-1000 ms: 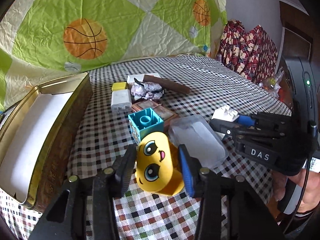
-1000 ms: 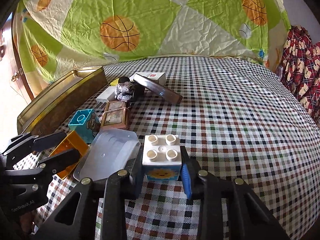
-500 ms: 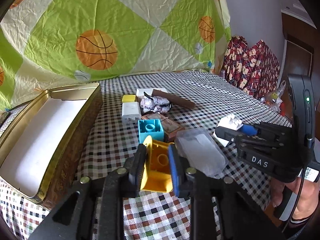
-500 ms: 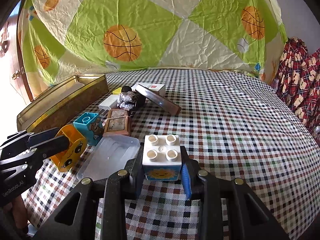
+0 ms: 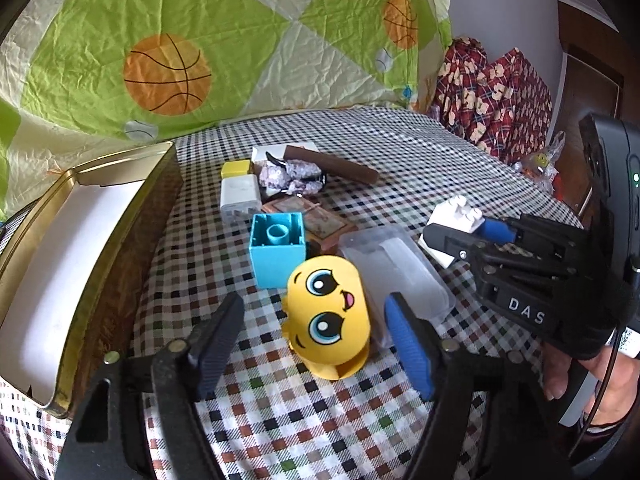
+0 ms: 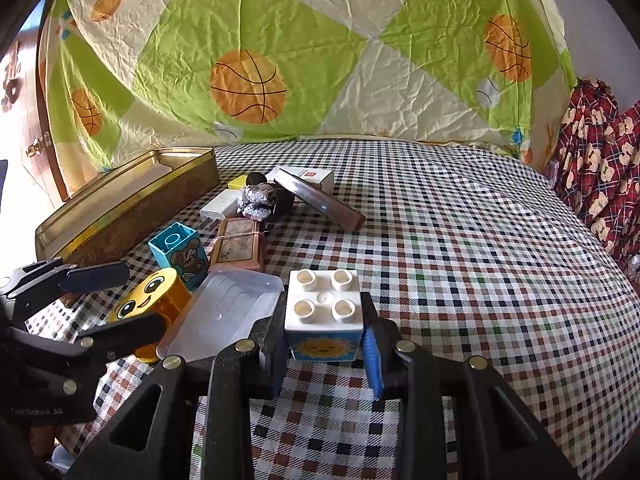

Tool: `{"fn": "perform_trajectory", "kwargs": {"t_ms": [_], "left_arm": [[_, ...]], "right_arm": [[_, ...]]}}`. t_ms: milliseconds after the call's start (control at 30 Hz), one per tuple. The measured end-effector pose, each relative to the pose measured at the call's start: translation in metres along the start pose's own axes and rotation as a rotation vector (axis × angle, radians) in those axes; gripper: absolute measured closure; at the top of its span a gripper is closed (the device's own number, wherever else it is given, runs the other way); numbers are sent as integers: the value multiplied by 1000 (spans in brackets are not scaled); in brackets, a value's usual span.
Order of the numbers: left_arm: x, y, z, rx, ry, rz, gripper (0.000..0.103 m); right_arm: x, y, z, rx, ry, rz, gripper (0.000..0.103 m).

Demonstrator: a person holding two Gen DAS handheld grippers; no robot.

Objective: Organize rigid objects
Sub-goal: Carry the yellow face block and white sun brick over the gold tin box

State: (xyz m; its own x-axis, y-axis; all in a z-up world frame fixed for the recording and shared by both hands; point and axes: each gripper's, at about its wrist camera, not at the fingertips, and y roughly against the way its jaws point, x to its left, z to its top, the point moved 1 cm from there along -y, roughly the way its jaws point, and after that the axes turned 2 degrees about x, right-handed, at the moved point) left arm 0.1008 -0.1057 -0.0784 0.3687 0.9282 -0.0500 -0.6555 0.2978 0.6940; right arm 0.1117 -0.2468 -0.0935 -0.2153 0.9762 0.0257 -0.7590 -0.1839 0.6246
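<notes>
Two blocks, two grippers

My left gripper [image 5: 316,344] is opening around the yellow face block [image 5: 326,316]; my right gripper [image 6: 325,334] squeezes the white block [image 6: 323,312].

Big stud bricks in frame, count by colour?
Yellow brick: 1
Cyan brick: 1
White brick: 1
Total: 3
The small yellow piece at the back is too unclear to call a brick, so it is not counted.
</notes>
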Motion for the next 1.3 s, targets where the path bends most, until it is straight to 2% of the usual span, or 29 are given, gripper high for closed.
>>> {"fn": "perform_trajectory", "kwargs": {"t_ms": [100, 167, 200, 233, 400, 500, 867, 1300], "left_arm": [[3, -1, 0, 9, 17, -16, 27], [3, 1, -2, -5, 22, -19, 43], [3, 2, -2, -11, 17, -28, 59], [2, 2, -2, -9, 12, -15, 61], [3, 4, -2, -15, 15, -32, 61], [4, 8, -3, -44, 24, -27, 61], [7, 25, -4, -187, 44, 60, 61], [10, 37, -8, -274, 64, 114, 61]], "right_arm": [[0, 0, 0, -1, -1, 0, 69], [-1, 1, 0, -3, -2, 0, 69], [-1, 1, 0, -3, -2, 1, 69], [-1, 1, 0, -3, -2, 1, 69], [-1, 1, 0, -4, -3, 0, 69], [-1, 2, -1, -7, -3, -2, 69], [1, 10, -3, -75, 9, -6, 69], [4, 19, -5, -146, 22, -11, 69]]}}
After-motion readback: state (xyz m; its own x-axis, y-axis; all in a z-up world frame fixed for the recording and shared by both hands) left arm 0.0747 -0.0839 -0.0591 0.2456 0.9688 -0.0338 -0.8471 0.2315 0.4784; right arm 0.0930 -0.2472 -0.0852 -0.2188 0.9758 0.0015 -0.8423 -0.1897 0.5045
